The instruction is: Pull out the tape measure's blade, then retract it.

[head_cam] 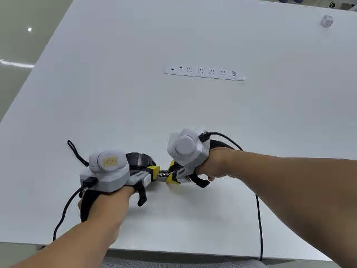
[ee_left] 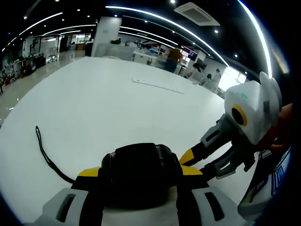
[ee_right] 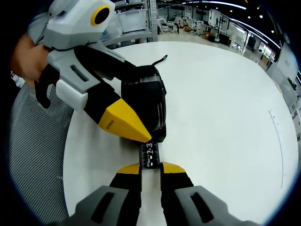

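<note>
A thin black cord strap [head_cam: 75,152] lay in a loose curve on the white table [head_cam: 111,84], running from the black, rounded plastic tape measure [head_cam: 139,161] toward the left edge. Just to its right, your left gripper [head_cam: 152,172] sat low over the table. Its yellow-tipped fingers [ee_left: 89,172] were clamped on either side of the tape measure. The tape measure rested on the table close to the near edge, left of that edge's middle.

From its case a short length of black blade [ee_right: 149,154] printed with white numbers stuck out to the right, with the figure 23 showing. Your right gripper [ee_right: 150,168] faced the left one almost tip to tip. Its yellow-tipped fingers [ee_right: 129,168] were pinched together on the free end of the blade, just above the table.

Farther back, near the middle of the table and well apart from your hands, a long white power strip [head_cam: 204,72] lay flat. A small pale round object [head_cam: 326,21] sat near the far right corner.
</note>
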Action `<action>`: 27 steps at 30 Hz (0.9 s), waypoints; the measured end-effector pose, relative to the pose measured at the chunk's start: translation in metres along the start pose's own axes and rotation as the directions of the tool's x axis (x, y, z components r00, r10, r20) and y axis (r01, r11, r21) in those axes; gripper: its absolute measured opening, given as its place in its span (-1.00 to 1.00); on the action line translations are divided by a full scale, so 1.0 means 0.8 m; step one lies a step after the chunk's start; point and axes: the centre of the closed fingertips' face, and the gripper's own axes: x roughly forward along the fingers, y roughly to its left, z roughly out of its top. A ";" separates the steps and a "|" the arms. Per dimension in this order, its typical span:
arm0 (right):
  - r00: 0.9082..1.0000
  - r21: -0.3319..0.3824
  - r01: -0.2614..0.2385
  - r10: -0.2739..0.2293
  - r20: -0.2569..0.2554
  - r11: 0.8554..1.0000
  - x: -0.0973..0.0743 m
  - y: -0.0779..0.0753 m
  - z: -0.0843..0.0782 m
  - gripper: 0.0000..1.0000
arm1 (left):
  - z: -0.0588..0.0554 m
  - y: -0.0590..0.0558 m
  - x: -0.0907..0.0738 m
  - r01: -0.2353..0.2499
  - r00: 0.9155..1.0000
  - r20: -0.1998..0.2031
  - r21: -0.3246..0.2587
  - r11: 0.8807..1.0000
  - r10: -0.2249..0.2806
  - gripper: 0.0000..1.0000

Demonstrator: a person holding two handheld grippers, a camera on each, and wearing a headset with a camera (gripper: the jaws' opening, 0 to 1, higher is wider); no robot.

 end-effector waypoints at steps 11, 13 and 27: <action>1.000 -0.007 -0.005 0.005 0.019 1.000 0.006 0.000 0.006 -0.72 | 0.000 0.001 -0.001 0.019 1.000 0.006 -0.008 1.000 -0.019 0.18; 1.000 -0.012 -0.003 0.003 0.028 1.000 0.008 0.001 0.009 -0.72 | 0.000 0.001 -0.001 0.021 1.000 0.007 -0.009 1.000 -0.021 0.18; 0.998 -0.023 -0.009 0.010 0.055 1.000 0.010 0.003 0.018 -0.73 | -0.001 0.000 -0.002 0.037 0.999 0.004 -0.010 0.999 -0.037 0.18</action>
